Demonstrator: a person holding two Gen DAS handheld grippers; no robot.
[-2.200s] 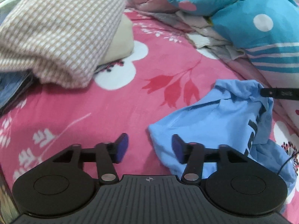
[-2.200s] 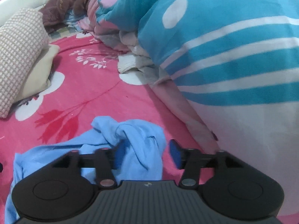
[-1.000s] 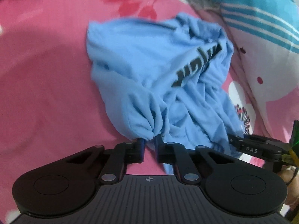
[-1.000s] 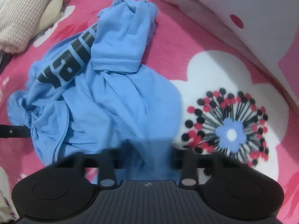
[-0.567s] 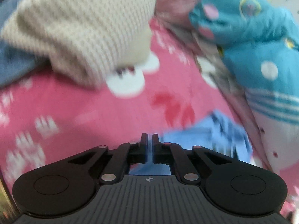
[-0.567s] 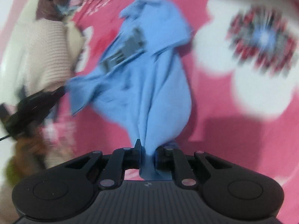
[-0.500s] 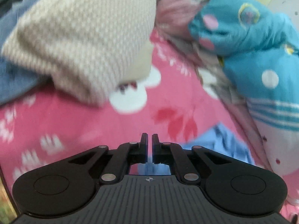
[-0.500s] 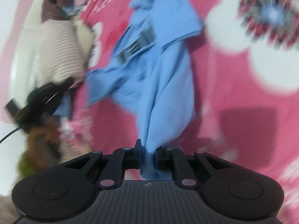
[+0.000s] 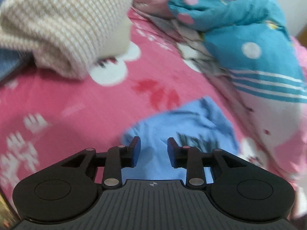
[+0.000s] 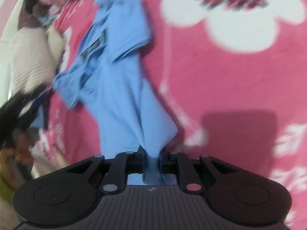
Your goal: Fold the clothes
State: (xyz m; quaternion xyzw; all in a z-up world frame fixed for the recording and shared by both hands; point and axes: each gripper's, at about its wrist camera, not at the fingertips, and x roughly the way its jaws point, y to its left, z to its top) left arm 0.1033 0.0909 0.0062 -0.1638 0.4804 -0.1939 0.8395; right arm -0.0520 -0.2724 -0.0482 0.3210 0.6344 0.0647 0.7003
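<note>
- We're over the pink floral bedsheet [image 9: 80, 99], and it fills most of both views.
- Along its far right edge we see the teal spotted duvet [image 9: 255, 44] heaped up, rumpled grey-white cloth tucked under it.
- At the far left, the beige checked pillow [image 9: 63, 25] lies on the sheet.
- The blue T-shirt [image 10: 122, 88] with dark lettering trails across the sheet, bunched up.
- Our right gripper [image 10: 151, 161] has a twisted wad of that shirt pinched tight between its nearly closed jaws.
- Our left gripper [image 9: 153, 151] is opening, jaws parted, pads touching nothing; the shirt lies on the sheet beyond them.
- No containers in either view.
</note>
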